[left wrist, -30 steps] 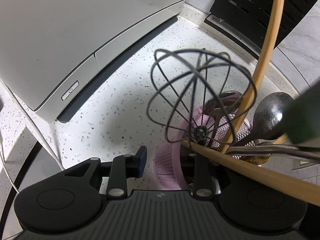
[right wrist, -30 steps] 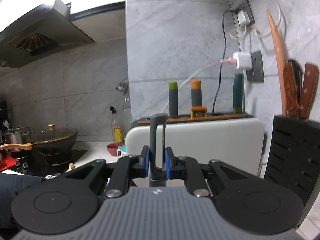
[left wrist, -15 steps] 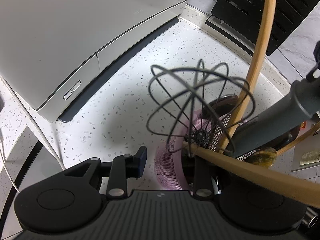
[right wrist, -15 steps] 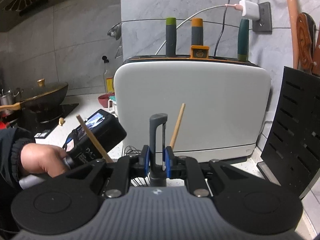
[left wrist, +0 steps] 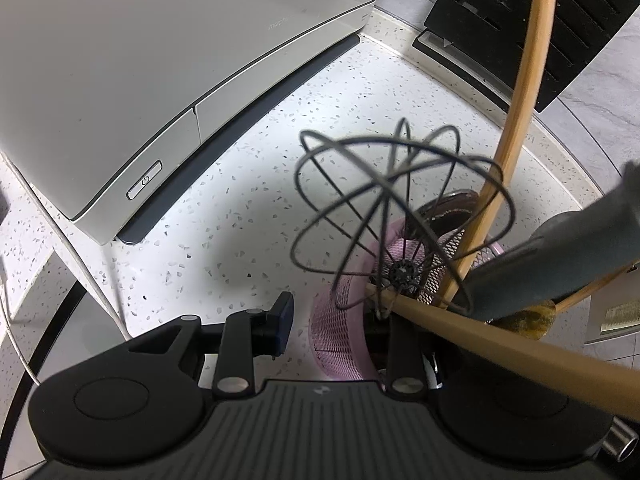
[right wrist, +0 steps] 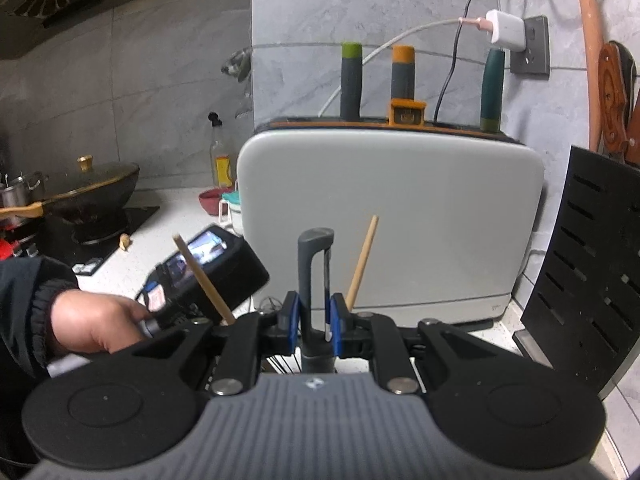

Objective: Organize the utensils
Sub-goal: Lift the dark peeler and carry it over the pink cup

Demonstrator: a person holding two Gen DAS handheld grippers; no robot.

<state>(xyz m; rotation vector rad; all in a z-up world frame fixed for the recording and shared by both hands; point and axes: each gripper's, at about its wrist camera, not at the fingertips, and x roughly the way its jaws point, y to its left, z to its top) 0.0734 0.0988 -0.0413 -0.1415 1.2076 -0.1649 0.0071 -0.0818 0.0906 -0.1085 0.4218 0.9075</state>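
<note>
Bare counter [left wrist: 248, 216] between appliance [left wrist: 168, 60] and holder [left wrist: 344, 320]

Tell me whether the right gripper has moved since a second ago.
Yes. The right gripper, shut on the grey utensil handle, has tipped downward: the white knife holder now fills the view's middle, and the wall socket sits higher.

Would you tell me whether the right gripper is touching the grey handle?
Touching: the right wrist view shows the right gripper with both blue pads pressed against the grey handle.
</note>
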